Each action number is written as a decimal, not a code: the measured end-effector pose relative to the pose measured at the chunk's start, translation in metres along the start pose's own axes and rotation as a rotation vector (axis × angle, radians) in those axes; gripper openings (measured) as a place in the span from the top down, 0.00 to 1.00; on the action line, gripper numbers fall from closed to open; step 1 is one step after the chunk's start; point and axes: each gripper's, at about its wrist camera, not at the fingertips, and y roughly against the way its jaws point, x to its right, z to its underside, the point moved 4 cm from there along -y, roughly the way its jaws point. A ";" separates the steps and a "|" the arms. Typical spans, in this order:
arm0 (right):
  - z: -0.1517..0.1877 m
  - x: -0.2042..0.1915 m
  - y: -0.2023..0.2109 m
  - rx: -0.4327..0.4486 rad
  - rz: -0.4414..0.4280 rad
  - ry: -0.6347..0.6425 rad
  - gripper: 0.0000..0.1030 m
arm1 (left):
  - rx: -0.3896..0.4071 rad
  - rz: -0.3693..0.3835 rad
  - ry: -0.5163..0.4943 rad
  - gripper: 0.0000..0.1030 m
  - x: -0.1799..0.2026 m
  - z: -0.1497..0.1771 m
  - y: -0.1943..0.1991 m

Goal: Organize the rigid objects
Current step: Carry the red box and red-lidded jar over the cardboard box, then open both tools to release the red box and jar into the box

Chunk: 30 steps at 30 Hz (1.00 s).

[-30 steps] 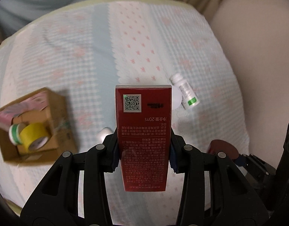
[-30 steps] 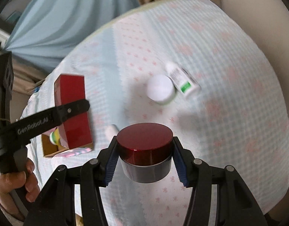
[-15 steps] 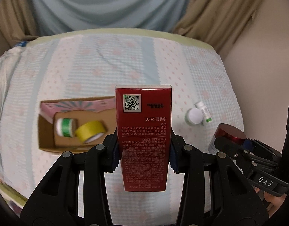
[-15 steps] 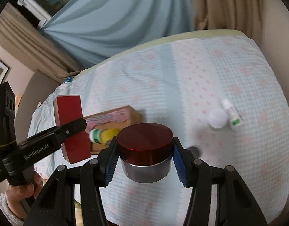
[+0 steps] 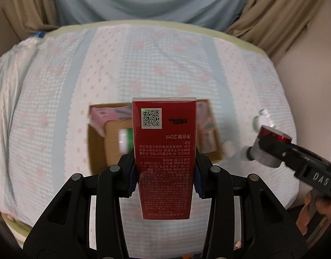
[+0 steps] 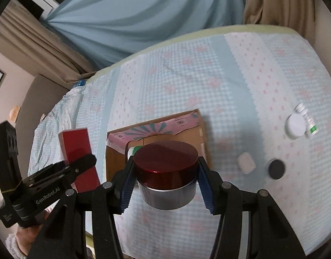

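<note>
My left gripper [image 5: 164,177] is shut on a tall red carton [image 5: 164,151] with a QR code and holds it above the bed, in front of the cardboard box [image 5: 96,142]. My right gripper [image 6: 165,183] is shut on a jar with a dark red lid [image 6: 165,161], held just in front of the same cardboard box [image 6: 113,157]. The box holds a green-and-white tape roll [image 5: 123,140]; the rest of its inside is hidden by the carton and jar. Each gripper shows in the other's view: the jar [image 5: 271,142] at right, the red carton [image 6: 79,151] at left.
On the checked bedspread [image 6: 208,75] right of the box lie a white round jar [image 6: 296,125], a white bottle with a green label [image 6: 308,120], a small white case [image 6: 246,163] and a black disc [image 6: 276,168]. Curtains hang behind; a wall runs along the right.
Both grippers have swung left and toward the cardboard box, which now sits centred in both views. The loose items have shifted to the right. Both grips are unchanged.
</note>
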 end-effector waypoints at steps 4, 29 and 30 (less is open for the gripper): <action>-0.001 -0.012 -0.036 -0.031 0.028 -0.026 0.52 | -0.041 0.000 0.026 0.64 -0.043 -0.001 -0.026; -0.041 0.012 -0.203 -0.215 0.191 0.060 0.52 | -0.232 -0.063 0.112 0.64 -0.114 -0.006 -0.174; -0.042 0.012 -0.205 -0.217 0.190 0.065 0.52 | -0.236 -0.067 0.111 0.64 -0.113 -0.006 -0.174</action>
